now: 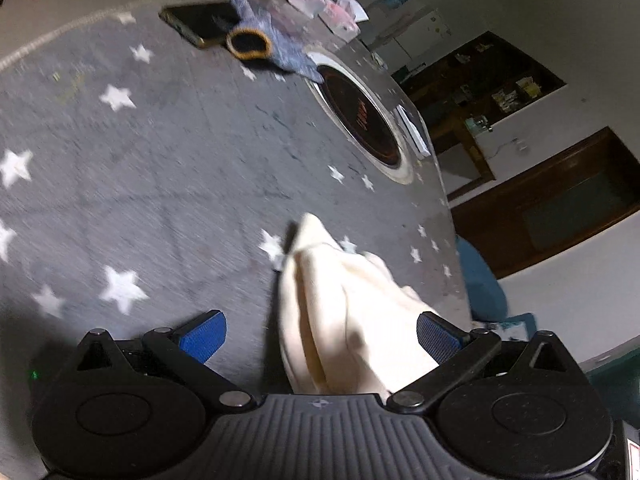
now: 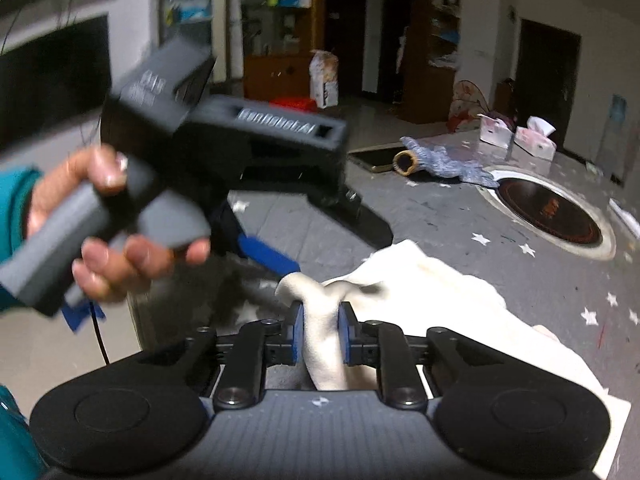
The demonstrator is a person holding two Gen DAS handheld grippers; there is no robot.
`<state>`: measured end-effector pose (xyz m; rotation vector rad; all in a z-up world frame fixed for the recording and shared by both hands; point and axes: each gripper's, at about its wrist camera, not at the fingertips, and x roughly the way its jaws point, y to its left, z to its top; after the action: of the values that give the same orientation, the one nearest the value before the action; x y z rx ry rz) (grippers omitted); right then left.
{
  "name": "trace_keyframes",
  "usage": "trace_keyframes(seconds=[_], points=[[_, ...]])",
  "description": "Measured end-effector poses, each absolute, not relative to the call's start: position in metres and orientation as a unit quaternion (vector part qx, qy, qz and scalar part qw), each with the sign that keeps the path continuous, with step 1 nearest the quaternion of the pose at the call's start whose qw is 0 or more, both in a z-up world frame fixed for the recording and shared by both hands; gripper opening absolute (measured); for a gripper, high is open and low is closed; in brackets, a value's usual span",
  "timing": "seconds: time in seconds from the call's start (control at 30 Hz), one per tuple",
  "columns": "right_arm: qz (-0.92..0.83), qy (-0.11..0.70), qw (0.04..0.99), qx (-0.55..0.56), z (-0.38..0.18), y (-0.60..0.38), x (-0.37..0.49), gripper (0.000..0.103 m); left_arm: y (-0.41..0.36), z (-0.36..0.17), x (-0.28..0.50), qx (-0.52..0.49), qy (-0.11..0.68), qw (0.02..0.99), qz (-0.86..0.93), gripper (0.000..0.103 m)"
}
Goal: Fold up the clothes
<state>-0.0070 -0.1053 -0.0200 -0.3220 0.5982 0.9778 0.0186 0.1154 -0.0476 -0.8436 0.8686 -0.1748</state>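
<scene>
While the right gripper (image 2: 320,320) clenches a fold of the cream garment (image 2: 420,280) on the star-patterned bench (image 1: 160,184), the left gripper (image 1: 320,332) spreads its fingers wide, released.

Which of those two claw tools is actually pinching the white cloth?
The right gripper: its blue pads are shut on a fold of the cream cloth. The left gripper is spread wide, the cloth lying loose between its fingers.

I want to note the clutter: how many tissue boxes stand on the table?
2: one pink-white tissue box at the far edge, the second tissue box just right of it. Others may be hidden.
</scene>
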Motion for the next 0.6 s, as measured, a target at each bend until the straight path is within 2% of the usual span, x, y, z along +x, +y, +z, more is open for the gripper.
trace_keyframes(seconds=[0.2,0.4,0.43,0.53,0.6], points=[[0.465,0.291,0.831,-0.092,-0.008,-0.130,0.004,0.015,0.100,-0.057,0.035,-0.434,0.412,0.794,-0.108,0.100],[0.473,0.289,0.828,-0.084,-0.010,-0.138,0.000,0.015,0.090,-0.067,0.046,-0.449,0.415,0.782,-0.118,0.068],[0.476,0.291,0.825,-0.086,-0.012,-0.138,0.000,0.016,0.089,-0.069,0.047,-0.448,0.416,0.782,-0.117,0.058],[0.469,0.290,0.830,-0.081,-0.017,-0.142,-0.003,0.023,0.086,-0.067,0.047,-0.424,0.418,0.794,-0.117,0.038],[0.464,0.290,0.835,-0.064,-0.017,-0.151,-0.003,0.029,0.083,-0.066,0.047,-0.408,0.419,0.803,-0.117,0.030]])
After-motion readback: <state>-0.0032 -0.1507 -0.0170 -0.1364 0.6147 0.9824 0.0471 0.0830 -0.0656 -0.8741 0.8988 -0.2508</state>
